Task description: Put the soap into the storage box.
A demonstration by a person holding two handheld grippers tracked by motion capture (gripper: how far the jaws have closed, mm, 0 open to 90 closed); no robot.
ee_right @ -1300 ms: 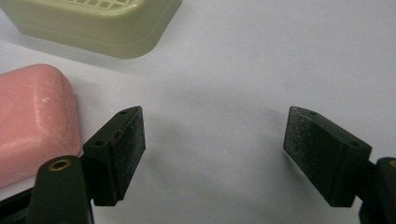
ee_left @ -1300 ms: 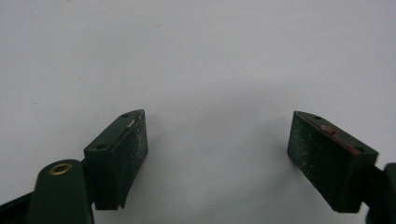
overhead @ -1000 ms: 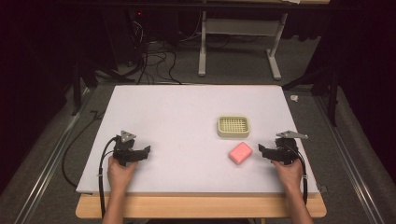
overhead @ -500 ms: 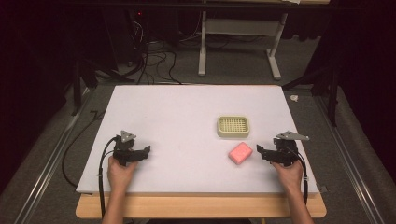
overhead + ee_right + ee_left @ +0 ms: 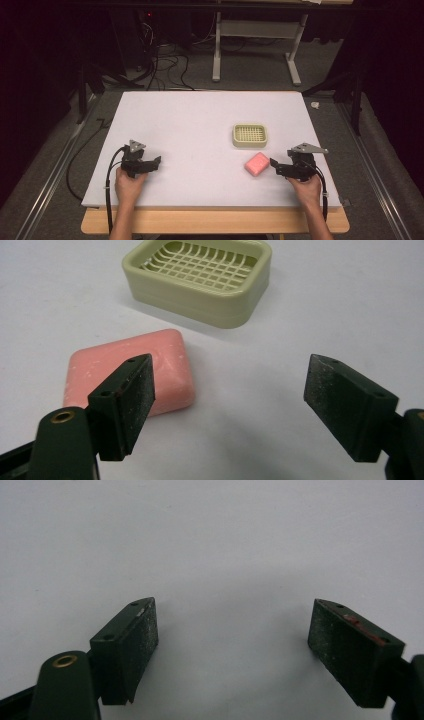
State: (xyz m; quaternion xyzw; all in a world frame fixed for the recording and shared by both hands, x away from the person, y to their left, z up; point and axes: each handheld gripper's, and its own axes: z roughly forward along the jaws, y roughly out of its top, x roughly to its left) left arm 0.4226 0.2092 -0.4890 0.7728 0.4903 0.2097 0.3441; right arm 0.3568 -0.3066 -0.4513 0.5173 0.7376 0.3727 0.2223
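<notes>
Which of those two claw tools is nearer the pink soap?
The right gripper: its open jaws almost reach the pink soap, while the left gripper sits far across the table.

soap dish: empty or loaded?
Empty. The soap dish shows a bare grid; the pink soap lies flat on the table beside it, apart.

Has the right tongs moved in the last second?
Yes. The right tongs have crept left toward the soap, closing the gap; the soap dish stays put.

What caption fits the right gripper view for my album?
Open right claw nears a pink soap bar beside an empty green soap dish.
</notes>
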